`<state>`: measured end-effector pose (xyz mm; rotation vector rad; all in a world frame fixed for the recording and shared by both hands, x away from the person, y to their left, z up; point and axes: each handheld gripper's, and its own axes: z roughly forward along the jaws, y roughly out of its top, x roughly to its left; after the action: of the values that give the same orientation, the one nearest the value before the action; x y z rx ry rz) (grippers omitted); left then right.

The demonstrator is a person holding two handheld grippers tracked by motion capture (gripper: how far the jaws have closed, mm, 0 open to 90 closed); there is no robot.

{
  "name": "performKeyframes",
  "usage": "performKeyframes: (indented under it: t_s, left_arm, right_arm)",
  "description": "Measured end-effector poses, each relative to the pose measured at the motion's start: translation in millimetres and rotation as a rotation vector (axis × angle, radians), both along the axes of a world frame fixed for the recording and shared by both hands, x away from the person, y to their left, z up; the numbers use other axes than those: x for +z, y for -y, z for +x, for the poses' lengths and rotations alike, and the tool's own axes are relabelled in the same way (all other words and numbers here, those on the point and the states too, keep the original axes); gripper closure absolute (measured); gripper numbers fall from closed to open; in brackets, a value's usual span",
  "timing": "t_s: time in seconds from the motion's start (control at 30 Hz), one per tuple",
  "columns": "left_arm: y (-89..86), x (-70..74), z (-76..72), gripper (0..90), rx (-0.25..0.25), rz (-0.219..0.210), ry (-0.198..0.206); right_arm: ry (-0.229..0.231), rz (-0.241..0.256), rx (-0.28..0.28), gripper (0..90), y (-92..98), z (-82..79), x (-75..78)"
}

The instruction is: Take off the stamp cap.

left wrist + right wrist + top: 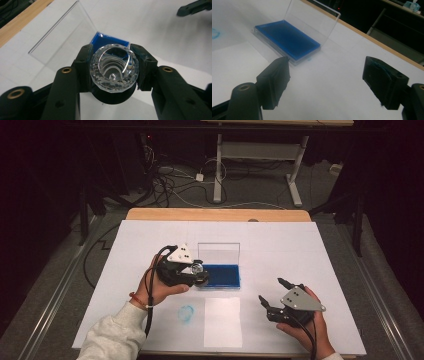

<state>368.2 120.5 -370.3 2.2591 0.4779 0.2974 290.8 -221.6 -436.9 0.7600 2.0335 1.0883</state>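
White paper (222,321) lies nearest you on the tabletop (310,250), a plain sheet near the front edge, and just to its left sits a faint blue ring mark (186,314) stamped on the surface. Your right gripper (270,291) hovers to the right of that sheet with its jaws spread wide and nothing between them (in the right gripper view the two black pads stand well apart over bare white tabletop). Your right hand (305,327) holds it low near the front edge.

A little farther in, your left gripper (199,271) is closed on the clear faceted stamp (114,67); in the left gripper view the jaws press on both sides of its round cut-glass top, with a black base showing beneath it. Your left hand (160,287) brings it to the left end of the blue ink pad (222,276), and from above the stamp sits at or over that edge; whether it touches the pad you cannot tell.

Behind the pad its clear lid (218,251) stands upright, hinged open at the far side. Beyond that the white surface ends at a wooden edge (217,214).
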Motion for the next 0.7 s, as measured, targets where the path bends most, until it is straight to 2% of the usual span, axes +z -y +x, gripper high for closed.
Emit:
performKeyframes:
  t_s: [0.07, 0.1, 0.17, 0.23, 0.3, 0.4, 0.47, 0.5, 0.57, 0.63, 0.67, 0.7]
  left_arm:
    - [6.1, 2.1, 0.4, 54.5, -0.014, -0.01, 0.001]
    - [9.3, 2.9, 0.2, 54.5, -0.016, -0.02, 0.003]
    - [15.3, 5.1, -0.2, 54.5, -0.031, -0.015, 0.005]
    - [21.0, 7.0, -1.2, 54.5, -0.035, -0.027, 0.011]
    - [26.2, 8.6, -1.4, 54.5, -0.041, -0.04, 0.012]
    - [32.8, 10.6, -1.6, 54.5, -0.049, -0.061, 0.01]
    - [36.6, 11.1, -2.2, 54.5, -0.052, -0.072, 0.015]
    - [37.9, 11.0, -2.3, 54.5, -0.058, -0.075, 0.012]
    - [40.3, 8.8, -2.5, 54.4, -0.073, -0.088, -0.002]
    - [40.6, 7.6, -2.7, 54.5, -0.076, -0.093, -0.004]
    - [39.4, 6.7, -3.4, 54.5, -0.081, -0.113, -0.014]
    - [39.4, 6.7, -3.4, 54.5, -0.081, -0.113, -0.014]
  right_arm:
    - [-0.005, -0.009, 0.009, 22.4, -4.1, 3.8, 0.9]
    - [-0.022, 0.0, 0.041, 20.6, -13.4, 10.5, 2.1]
    - [-0.031, 0.003, 0.061, 20.6, -18.8, 13.9, 2.4]
    - [-0.078, -0.016, 0.107, 21.5, -38.6, 23.8, 0.9]
    - [-0.098, -0.001, 0.156, 24.7, -52.0, 28.2, 0.1]
    - [-0.101, 0.019, 0.171, 23.2, -70.3, 33.6, -2.4]
    - [-0.11, 0.061, 0.181, 22.2, -79.0, 36.5, -3.9]
    - [-0.109, 0.064, 0.196, 22.2, -82.5, 38.1, -4.2]
    - [-0.087, 0.079, 0.189, 24.5, -88.3, 39.9, -4.5]
    - [-0.1, 0.105, 0.201, 23.6, -92.1, 44.0, -4.7]
    - [-0.097, 0.093, 0.192, 24.8, -95.6, 45.2, -5.3]
    - [-0.098, 0.092, 0.196, 26.0, -97.0, 45.9, -5.7]
